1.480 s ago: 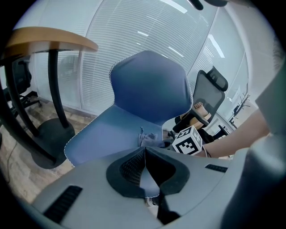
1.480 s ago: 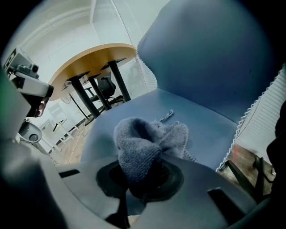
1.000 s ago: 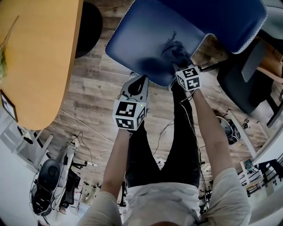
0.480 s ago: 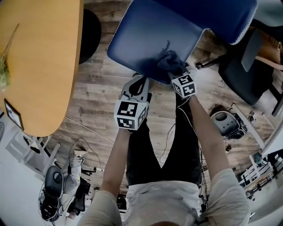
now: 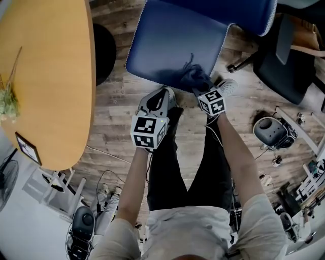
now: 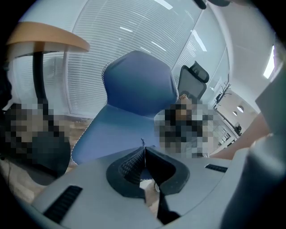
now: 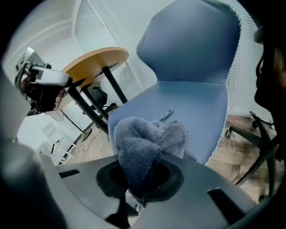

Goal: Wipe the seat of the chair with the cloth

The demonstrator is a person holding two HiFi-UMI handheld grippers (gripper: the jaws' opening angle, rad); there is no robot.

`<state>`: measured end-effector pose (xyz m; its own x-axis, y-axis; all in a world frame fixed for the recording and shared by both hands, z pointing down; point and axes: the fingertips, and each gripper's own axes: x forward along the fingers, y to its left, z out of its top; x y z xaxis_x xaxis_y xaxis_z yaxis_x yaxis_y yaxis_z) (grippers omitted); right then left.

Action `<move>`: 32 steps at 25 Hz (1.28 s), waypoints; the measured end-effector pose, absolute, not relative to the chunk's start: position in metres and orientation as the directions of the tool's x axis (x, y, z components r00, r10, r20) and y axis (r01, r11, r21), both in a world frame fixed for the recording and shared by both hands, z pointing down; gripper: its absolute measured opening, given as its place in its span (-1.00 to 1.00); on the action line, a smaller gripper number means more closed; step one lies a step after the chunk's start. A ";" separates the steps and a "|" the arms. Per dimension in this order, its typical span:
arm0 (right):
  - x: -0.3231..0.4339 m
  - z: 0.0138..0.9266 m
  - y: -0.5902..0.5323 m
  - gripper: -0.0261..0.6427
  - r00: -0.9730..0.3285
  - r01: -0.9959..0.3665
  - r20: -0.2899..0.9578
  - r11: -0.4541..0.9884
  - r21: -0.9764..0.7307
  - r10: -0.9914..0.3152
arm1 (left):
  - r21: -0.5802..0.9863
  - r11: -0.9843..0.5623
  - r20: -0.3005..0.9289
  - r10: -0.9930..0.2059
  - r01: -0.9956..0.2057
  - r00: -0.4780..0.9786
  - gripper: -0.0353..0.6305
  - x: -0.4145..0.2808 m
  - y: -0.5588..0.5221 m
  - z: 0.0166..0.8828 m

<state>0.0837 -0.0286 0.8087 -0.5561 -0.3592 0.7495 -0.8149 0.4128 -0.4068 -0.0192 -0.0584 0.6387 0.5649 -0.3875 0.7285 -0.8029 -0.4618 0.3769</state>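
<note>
Closest in, both forearms run down over dark trousers (image 5: 208, 152) to the 2 grippers, which sit side by side above the wooden floor (image 5: 114, 109). My left gripper (image 5: 161, 94) hangs just short of the front edge of the seat (image 5: 170, 43). I read its jaws as pressed together with nothing between them, the ribbed pads (image 6: 130, 164) meeting along 1 line. My right gripper (image 5: 201, 86) is a little further forward, and its jaws are clamped on the cloth (image 7: 142, 141), a grey-blue towelling bundle that bulges up out of the jaw opening. From the head view the cloth (image 5: 194, 75) lies crumpled on the near right corner of the seat, touching it, with a thin thread trailing onto the blue surface. The seat is a plain blue pad with pale stitching round its rim. Beyond it the backrest (image 5: 238, 12) rises in the same blue. Off to my left stands a rounded orange table (image 5: 45, 66), with a black round shape (image 5: 104, 45) on the floor beside it, apart from the seat. To the right, past the seat, I see a black office chair (image 5: 284, 71) and clutter on the floor
</note>
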 end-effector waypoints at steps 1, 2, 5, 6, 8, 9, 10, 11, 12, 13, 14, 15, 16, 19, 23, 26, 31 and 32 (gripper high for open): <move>0.083 0.809 -0.025 -0.77 -0.549 -0.824 0.747 0.392 -0.409 -0.374 | 0.379 -0.475 0.727 -0.378 -0.794 0.573 -0.81 -0.019 -0.056 0.638; 0.082 0.809 -0.023 -0.77 -0.539 -0.834 0.746 0.372 -0.407 -0.391 | 0.380 -0.489 0.726 -0.368 -0.785 0.580 -0.81 -0.020 -0.055 0.636; 0.077 0.808 -0.019 -0.77 -0.510 -0.858 0.746 0.316 -0.405 -0.427 | 0.375 -0.529 0.728 -0.340 -0.761 0.595 -0.81 -0.027 -0.052 0.634; 0.075 0.807 -0.015 -0.77 -0.508 -0.860 0.747 0.305 -0.409 -0.430 | 0.373 -0.537 0.732 -0.331 -0.757 0.595 -0.81 -0.031 -0.050 0.636; 0.067 0.807 -0.007 -0.77 -0.517 -0.855 0.743 0.298 -0.424 -0.426 | 0.366 -0.542 0.747 -0.314 -0.757 0.586 -0.81 -0.039 -0.047 0.643; 0.063 0.807 -0.002 -0.77 -0.527 -0.849 0.738 0.303 -0.433 -0.422 | 0.363 -0.540 0.755 -0.308 -0.759 0.579 -0.81 -0.042 -0.045 0.648; 0.058 0.808 0.004 -0.77 -0.539 -0.841 0.731 0.312 -0.442 -0.418 | 0.361 -0.538 0.761 -0.302 -0.762 0.574 -0.81 -0.044 -0.042 0.653; 0.055 0.809 0.009 -0.77 -0.551 -0.833 0.726 0.322 -0.450 -0.411 | 0.361 -0.537 0.765 -0.297 -0.763 0.571 -0.81 -0.045 -0.039 0.656; 0.052 0.811 0.016 -0.77 -0.564 -0.823 0.727 0.336 -0.458 -0.391 | 0.363 -0.538 0.766 -0.293 -0.761 0.572 -0.81 -0.045 -0.037 0.658; 0.049 0.816 0.026 -0.77 -0.577 -0.810 0.741 0.354 -0.467 -0.343 | 0.365 -0.542 0.765 -0.290 -0.757 0.576 -0.81 -0.043 -0.034 0.659; 0.046 0.825 0.042 -0.77 -0.583 -0.796 0.770 0.375 -0.475 -0.261 | 0.363 -0.549 0.762 -0.289 -0.753 0.579 -0.81 -0.041 -0.032 0.659; 0.046 0.835 0.063 -0.77 -0.572 -0.785 0.804 0.392 -0.479 -0.163 | 0.357 -0.559 0.760 -0.291 -0.748 0.581 -0.81 -0.039 -0.030 0.657; 0.048 0.842 0.084 -0.77 -0.549 -0.784 0.831 0.397 -0.477 -0.085 | 0.349 -0.569 0.758 -0.295 -0.744 0.581 -0.81 -0.036 -0.028 0.654; 0.059 0.831 0.124 -0.77 -0.536 -0.813 0.840 0.318 -0.487 -0.086 | 0.329 -0.594 0.745 -0.314 -0.734 0.588 -0.81 -0.028 -0.020 0.634; 0.068 0.764 0.143 -0.77 -0.545 -0.832 0.804 0.274 -0.483 -0.237 | 0.294 -0.616 0.729 -0.350 -0.731 0.588 -0.81 -0.023 0.000 0.592; 0.070 0.698 0.156 -0.77 -0.544 -0.839 0.763 0.237 -0.490 -0.349 | 0.270 -0.616 0.729 -0.371 -0.740 0.575 -0.81 -0.025 0.032 0.555; 0.090 0.587 0.136 -0.77 -0.498 -0.845 0.662 0.143 -0.515 -0.560 | 0.219 -0.590 0.710 -0.450 -0.777 0.542 -0.81 -0.031 0.060 0.496; 0.097 0.565 0.136 -0.77 -0.471 -0.852 0.647 0.119 -0.510 -0.599 | 0.212 -0.586 0.704 -0.464 -0.782 0.538 -0.81 -0.032 0.067 0.484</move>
<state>0.0965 0.1361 0.5647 -0.4713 -0.5992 0.6471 -0.8518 0.1189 -0.5103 -0.0321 0.0670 0.4836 0.5378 -0.4636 0.7042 -0.7824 -0.5855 0.2120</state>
